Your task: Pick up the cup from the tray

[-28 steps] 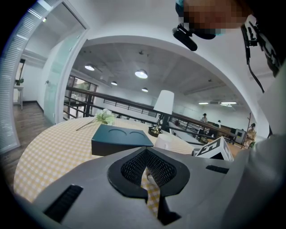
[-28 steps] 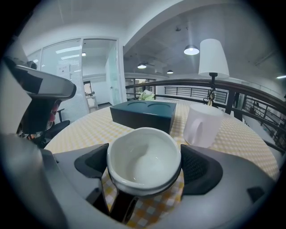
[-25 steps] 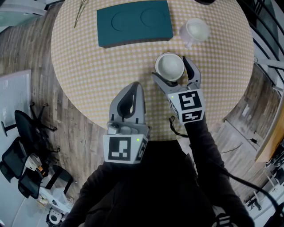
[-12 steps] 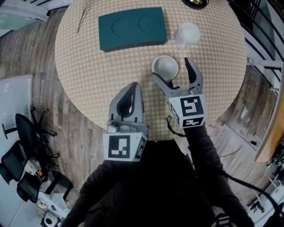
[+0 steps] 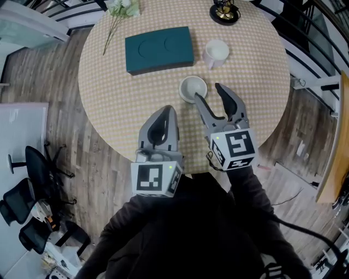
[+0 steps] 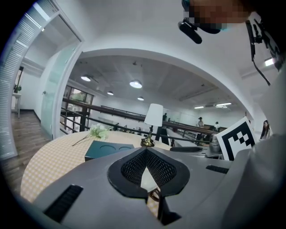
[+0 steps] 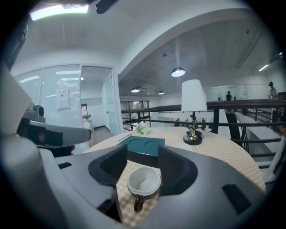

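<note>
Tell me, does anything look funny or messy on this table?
A little, yes. The teal tray has two round hollows, and both are empty. The two cups stand on the checked cloth instead: the white cup just right of the tray, and the brown-handled cup nearer the person. Both are upright, and nothing looks spilled or broken.

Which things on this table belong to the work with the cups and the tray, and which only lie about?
For the job: tray, empty; near cup at the tips of the right gripper, whose jaws are closing but not pinching it; far cup.
Lying about: flowers; lamp; left gripper, shut and idle.
</note>
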A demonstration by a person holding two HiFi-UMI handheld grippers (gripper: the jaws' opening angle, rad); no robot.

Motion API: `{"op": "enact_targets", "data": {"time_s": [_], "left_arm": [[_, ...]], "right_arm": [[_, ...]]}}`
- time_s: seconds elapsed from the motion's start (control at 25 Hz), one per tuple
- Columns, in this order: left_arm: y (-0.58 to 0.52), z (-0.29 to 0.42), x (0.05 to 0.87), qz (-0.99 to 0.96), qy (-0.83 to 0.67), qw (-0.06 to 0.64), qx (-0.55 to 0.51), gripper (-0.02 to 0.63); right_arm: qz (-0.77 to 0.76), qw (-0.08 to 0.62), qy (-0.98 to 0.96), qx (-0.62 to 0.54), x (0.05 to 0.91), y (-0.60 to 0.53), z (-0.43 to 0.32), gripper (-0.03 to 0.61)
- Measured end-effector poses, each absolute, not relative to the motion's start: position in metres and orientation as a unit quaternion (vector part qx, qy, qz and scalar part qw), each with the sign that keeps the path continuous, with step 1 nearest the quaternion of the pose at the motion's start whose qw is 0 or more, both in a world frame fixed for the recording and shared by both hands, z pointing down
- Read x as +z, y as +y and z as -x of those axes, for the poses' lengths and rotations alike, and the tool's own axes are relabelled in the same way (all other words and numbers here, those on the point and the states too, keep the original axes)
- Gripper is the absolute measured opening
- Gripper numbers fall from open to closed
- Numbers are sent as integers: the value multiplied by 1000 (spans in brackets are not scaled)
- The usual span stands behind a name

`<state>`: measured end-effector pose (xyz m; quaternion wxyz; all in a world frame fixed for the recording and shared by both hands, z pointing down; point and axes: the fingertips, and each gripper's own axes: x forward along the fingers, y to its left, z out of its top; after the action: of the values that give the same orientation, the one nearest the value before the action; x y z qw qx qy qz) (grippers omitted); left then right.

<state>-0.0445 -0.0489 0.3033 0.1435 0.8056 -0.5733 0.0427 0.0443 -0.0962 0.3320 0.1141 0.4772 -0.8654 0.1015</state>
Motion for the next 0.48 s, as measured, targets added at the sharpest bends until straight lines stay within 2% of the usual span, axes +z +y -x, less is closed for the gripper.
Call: {"op": "enact_targets", "data": {"time_s": [0.04, 0.08, 0.2, 0.28, 0.48], "left_arm": [[-46, 42, 298, -806, -574, 140, 41, 5], [-44, 39, 294, -806, -574, 137, 39, 5], [-37, 35, 286, -804, -578, 138, 31, 5], [-33, 32, 282, -803, -579, 141, 25, 5], [-24, 25, 264, -801, -584, 130, 12, 5]], "right_arm": [[-483, 106, -864, 100, 325, -92, -48, 186], [-486, 99, -863, 101, 320, -89, -52, 143], [-484, 78, -865, 106, 305, -78, -58, 54], [-479, 63, -869, 112, 297, -71, -61, 31], [-470, 46, -873, 124, 282, -49, -63, 23]]}}
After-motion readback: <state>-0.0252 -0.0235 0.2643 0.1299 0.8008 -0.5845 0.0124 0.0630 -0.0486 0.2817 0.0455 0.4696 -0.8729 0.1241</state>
